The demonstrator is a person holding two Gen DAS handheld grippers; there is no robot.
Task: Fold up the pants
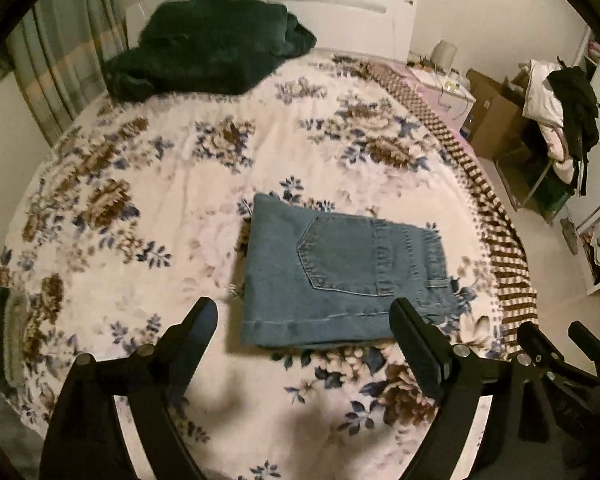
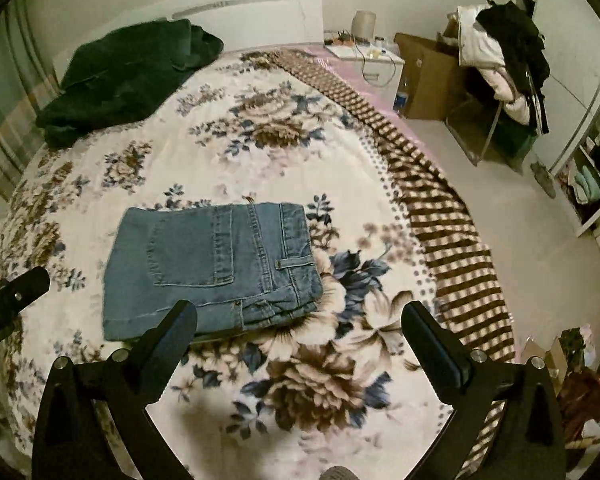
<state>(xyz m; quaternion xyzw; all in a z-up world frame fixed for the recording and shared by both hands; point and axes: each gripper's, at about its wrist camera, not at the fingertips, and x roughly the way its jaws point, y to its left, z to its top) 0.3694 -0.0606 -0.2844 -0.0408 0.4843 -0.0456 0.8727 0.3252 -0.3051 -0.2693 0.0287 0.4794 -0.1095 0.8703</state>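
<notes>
the wide bed with its white blanket printed in brown and blue flowers [image 1: 160, 152] filled most of both frames, its brown-and-cream checked border [image 1: 496, 216] running down the right side. at the upper left of each frame a crumpled dark green garment [image 1: 204, 48] lay against the white headboard [image 1: 340, 12], well apart from the work. at the upper right stood a chair heaped with white and black clothes [image 2: 500, 52], with a brown cardboard box [image 2: 428, 72] beside it.

the faded blue denim pants [image 1: 340, 272] lay on the bed just below the middle of the left wrist frame, and left of centre in the right wrist frame [image 2: 208, 268]. they appeared already folded into a compact, roughly rectangular packet: one back pocket faced up, the waistband with a belt loop sat along the right edge, and stacked layers showed at the near right corner. the edges looked fairly square and the top lay flat.

the left gripper [image 1: 304, 320] hung over the bed at the bottom of its frame, its black fingers wide apart and holding nothing, the near edge of the pants lying between them in the view. the right gripper [image 2: 300, 320] hung likewise, fingers wide apart and empty, the left one overlapping the packet's near edge in the picture; whether it touched the cloth could not be told.

by the look of it the folding was done or very nearly so. at most a light smoothing or squaring of the near right corner seemed left.
</notes>
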